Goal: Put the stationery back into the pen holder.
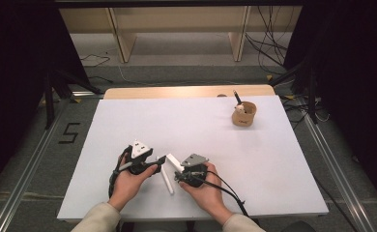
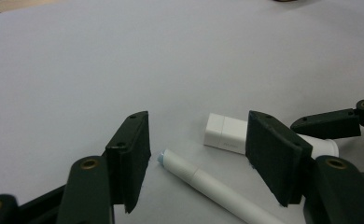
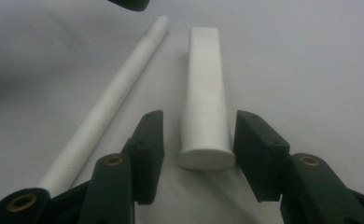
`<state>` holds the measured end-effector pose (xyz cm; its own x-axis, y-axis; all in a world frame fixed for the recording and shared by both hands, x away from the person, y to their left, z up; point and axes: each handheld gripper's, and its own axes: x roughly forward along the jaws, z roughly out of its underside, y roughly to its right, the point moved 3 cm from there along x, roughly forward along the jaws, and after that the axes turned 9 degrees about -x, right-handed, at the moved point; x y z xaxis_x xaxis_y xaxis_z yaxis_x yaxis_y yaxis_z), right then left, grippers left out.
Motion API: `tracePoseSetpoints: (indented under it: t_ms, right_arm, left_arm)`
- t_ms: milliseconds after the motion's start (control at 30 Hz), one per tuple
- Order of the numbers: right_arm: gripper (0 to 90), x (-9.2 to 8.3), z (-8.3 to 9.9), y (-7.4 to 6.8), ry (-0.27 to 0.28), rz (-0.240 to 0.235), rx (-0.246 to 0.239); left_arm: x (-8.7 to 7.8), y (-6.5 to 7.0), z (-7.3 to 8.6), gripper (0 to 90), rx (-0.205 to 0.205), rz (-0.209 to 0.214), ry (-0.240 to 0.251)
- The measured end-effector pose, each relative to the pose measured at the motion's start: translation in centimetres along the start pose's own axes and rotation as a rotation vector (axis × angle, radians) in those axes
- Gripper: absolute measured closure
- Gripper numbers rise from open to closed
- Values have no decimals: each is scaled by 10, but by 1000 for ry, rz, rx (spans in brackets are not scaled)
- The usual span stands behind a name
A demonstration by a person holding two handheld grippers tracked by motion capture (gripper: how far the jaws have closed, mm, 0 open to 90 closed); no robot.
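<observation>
Two grippers at the near edge of a white table [image 1: 191, 121].
Left gripper [image 1: 161, 158] and right gripper [image 1: 178, 175] flank a pen [image 1: 167, 181] and cap [image 1: 173, 160]; cup [image 1: 244, 115] far right.

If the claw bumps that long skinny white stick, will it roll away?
Probably yes. The long white stick looks round and smooth and lies flat on the white table, so a sideways nudge would likely roll it. It looks straight and stiff, not floppy. Being so thin, it is probably light.
</observation>
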<state>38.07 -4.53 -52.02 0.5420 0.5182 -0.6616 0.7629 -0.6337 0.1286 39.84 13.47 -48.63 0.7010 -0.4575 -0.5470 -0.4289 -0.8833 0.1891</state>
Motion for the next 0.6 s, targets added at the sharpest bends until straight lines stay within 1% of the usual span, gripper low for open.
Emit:
tracePoseSetpoints:
  t_ms: [100,233,400,533,600]
  right_arm:
    - [558,-1,0,0,0,-5,11]
    - [576,-2,1,0,-4,-8,10]
    - [598,-2,2,0,-5,5,18]
    - [627,-2,1,-1,-9,19,15]
    - [639,-2,1,-1,-13,18,19]
  left_arm:
    - [0,0,0,398,0,0,1]
    - [0,0,0,399,0,1,0]
    - [0,0,0,398,0,2,-1]
    - [0,1,0,398,1,0,0]
    - [0,1,0,399,2,0,-2]
